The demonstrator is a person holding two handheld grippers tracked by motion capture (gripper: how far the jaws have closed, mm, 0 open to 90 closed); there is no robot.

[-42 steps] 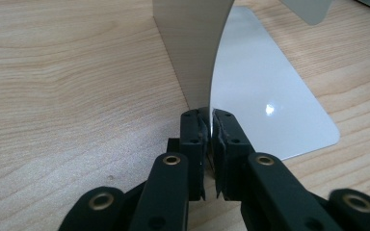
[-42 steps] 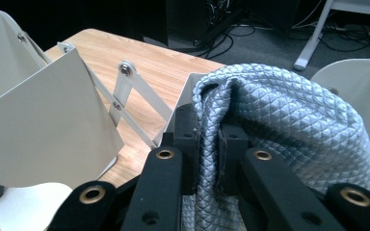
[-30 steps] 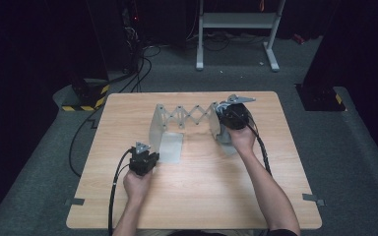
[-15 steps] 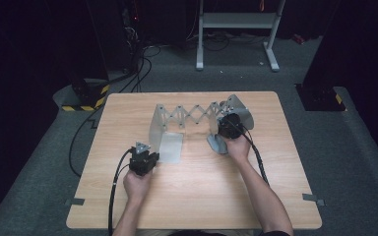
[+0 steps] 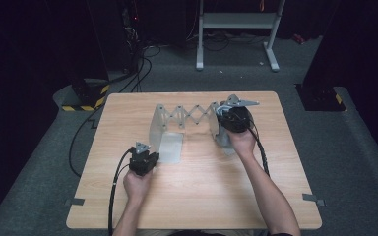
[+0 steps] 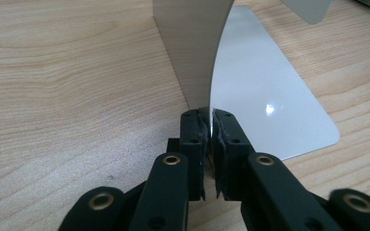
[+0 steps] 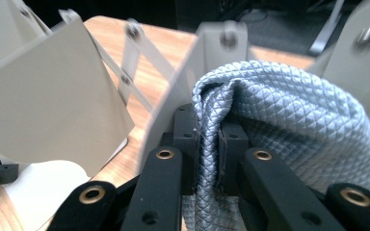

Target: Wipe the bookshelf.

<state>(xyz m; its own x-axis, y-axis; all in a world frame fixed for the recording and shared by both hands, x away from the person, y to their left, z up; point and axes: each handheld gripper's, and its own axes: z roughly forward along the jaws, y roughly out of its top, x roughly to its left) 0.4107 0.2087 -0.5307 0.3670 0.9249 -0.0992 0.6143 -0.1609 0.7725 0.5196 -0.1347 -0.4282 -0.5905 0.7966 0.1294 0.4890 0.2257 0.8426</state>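
A metal expanding rack stands mid-table: a left upright plate point(image 5: 158, 125) with a flat foot point(image 5: 171, 147), scissor links point(image 5: 194, 115), and a right upright plate point(image 7: 173, 103). My left gripper point(image 5: 153, 156) point(image 6: 208, 130) is shut on the near edge of the thin left upright plate point(image 6: 192, 53), beside its shiny foot point(image 6: 270, 96). My right gripper point(image 5: 225, 125) point(image 7: 207, 130) sits at the rack's right end, shut on a fold of silver-grey quilted fabric point(image 7: 289, 106) that bulges between the right-hand plates. Its fingertips are hidden under its body in the high view.
The wooden table point(image 5: 202, 196) has bare board toward the near edge and on both sides. Cables point(image 5: 115, 191) trail from each gripper along the forearms. Behind the table, a white stand point(image 5: 236, 22) and a box with yellow-black tape point(image 5: 86, 96) rest on the floor.
The right gripper swung nearer and tilted half a second ago, then came back to about where it was by the rack's right end. The left gripper kept still.
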